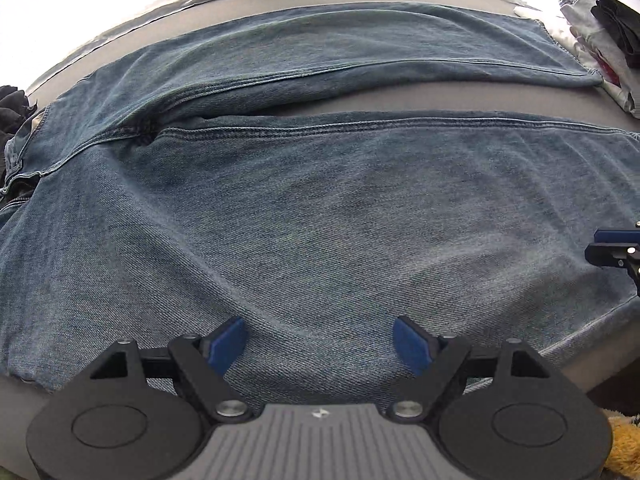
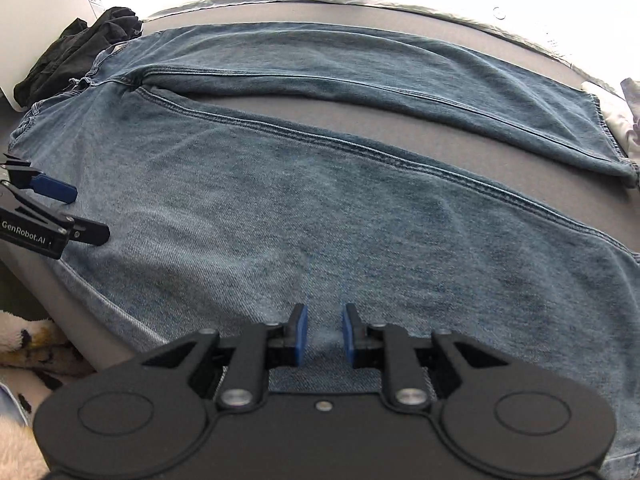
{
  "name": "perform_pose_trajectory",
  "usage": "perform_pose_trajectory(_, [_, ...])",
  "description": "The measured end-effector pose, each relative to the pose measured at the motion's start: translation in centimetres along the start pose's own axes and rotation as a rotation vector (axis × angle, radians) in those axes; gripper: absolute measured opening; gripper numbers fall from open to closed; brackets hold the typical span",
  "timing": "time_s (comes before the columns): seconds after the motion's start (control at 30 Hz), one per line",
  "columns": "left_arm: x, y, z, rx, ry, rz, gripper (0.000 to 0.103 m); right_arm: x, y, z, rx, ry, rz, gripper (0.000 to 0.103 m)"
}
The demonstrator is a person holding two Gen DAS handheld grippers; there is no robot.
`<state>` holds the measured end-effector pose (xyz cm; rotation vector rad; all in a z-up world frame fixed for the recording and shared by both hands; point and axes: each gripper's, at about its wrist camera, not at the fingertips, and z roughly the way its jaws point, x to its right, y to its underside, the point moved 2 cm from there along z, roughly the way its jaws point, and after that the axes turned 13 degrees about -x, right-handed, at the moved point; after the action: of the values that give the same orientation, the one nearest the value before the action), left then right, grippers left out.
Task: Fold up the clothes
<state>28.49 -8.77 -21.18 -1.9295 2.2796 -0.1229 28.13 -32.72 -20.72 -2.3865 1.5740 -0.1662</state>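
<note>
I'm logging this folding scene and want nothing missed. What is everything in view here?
jeans: one, blue denim, spread flat, legs apart
grey surface: one, under the jeans
dark clothes: one heap, black, by the waistband
light clothes pile: one, white and black, beyond the leg hems
fleecy fabric: one, cream and yellow, below the near edge
left gripper: black, blue pads, open over the near leg
right gripper: black, blue pads, narrow gap, denim bunched between

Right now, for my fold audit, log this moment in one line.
task: fold | item: blue denim jeans flat on grey surface | left gripper: open | right gripper: narrowed, pinching a ridge of denim
</note>
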Motion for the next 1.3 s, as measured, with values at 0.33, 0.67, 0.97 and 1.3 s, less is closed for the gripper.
perform_pose_trajectory(0.33, [1.4, 1.4, -0.3, 0.009, -0.055, -0.065, 0.082, 2.0, 3.0, -1.0, 0.049, 0.043, 0.081, 0.021])
perform_pose_trajectory(0.67, [0.2, 2.4, -0.1, -0.006, -0.018, -0.195, 0.091, 10.5, 9.9, -3.2, 0.137, 0.144, 0.563, 0.031])
perform_pose_trajectory(0.97, [0.1, 2.5, 0.2, -0.006, -0.012, -0.223, 0.095, 14.2, 17.8, -4.5, 0.256, -0.183, 0.92, 0.034])
perform_pose_trajectory(1.3, [-0.1, 2.3, 0.3, -0.019, -0.001, -0.218, 0.097, 13.7, 15.5, -3.5, 0.194, -0.217, 0.825, 0.036])
